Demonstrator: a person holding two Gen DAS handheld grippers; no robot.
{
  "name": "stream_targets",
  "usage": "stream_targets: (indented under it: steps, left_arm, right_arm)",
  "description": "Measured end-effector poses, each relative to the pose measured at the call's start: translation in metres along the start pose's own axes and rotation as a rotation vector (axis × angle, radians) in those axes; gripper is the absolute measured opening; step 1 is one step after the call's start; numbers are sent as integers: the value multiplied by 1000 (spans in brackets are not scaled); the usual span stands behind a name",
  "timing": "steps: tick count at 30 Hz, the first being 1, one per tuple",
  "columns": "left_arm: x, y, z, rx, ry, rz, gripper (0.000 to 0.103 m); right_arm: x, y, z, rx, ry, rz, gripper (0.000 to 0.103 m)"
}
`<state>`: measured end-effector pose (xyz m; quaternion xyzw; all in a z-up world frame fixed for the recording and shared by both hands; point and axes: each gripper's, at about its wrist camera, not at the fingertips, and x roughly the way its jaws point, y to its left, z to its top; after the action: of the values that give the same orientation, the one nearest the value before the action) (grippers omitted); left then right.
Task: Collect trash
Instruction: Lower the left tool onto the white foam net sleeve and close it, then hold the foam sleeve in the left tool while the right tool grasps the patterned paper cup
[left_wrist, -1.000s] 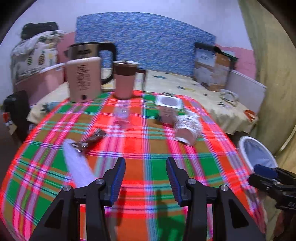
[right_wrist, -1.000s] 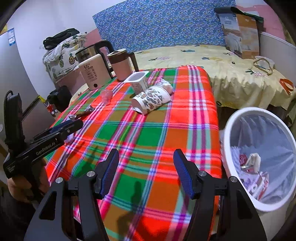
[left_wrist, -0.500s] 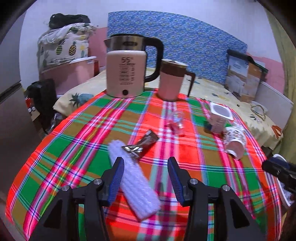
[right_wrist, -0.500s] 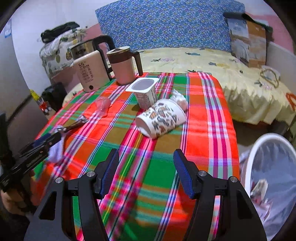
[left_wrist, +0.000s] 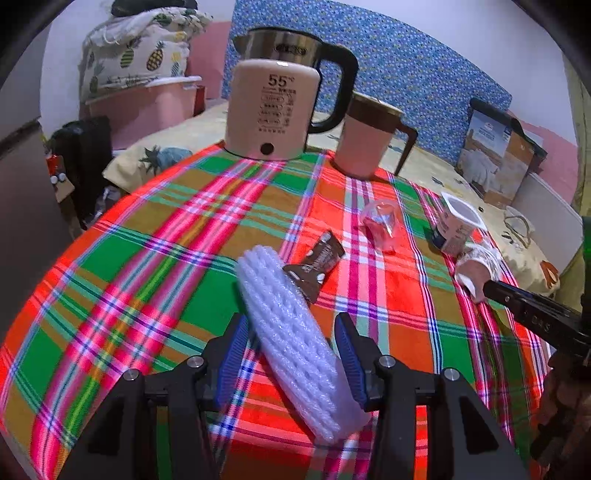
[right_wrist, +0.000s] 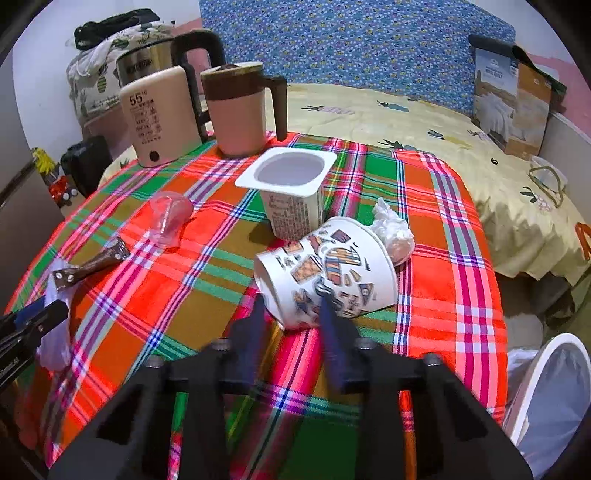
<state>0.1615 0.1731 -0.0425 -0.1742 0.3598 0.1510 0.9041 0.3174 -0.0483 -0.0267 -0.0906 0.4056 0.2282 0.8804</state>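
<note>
A white foam net sleeve (left_wrist: 295, 339) lies on the plaid tablecloth (left_wrist: 155, 258) between the open jaws of my left gripper (left_wrist: 291, 354). A brown wrapper (left_wrist: 317, 264) lies just past it. A patterned paper cup (right_wrist: 328, 275) lies on its side, its rim between the open jaws of my right gripper (right_wrist: 291, 325). A white yogurt cup (right_wrist: 293, 192), a crumpled clear cup (right_wrist: 170, 218) and a wad of white tissue (right_wrist: 393, 230) sit nearby.
A pink kettle (left_wrist: 273, 99) and a pink jug (left_wrist: 365, 136) stand at the table's far edge. A white bin (right_wrist: 546, 398) with a liner stands on the floor at the right. A bed lies behind the table.
Both grippers have moved forward over the table. The left now straddles the foam sleeve; the right has reached the fallen paper cup. Both stay open.
</note>
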Motion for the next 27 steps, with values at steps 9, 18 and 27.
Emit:
stream_targets:
  steps: [9,18,27]
  left_arm:
    - [0,-11,-5,37,1,-39,28]
    - [-6,-30,-13,107,0,-96,25]
    - [-17,-18,-5,37,-42,-105,26]
  right_arm:
    - [-18,-8,-9,21,-11,35,3]
    - [-39,-11,-26,41,-33,86,3]
    - [-13,-41,13,219,-55,86,68]
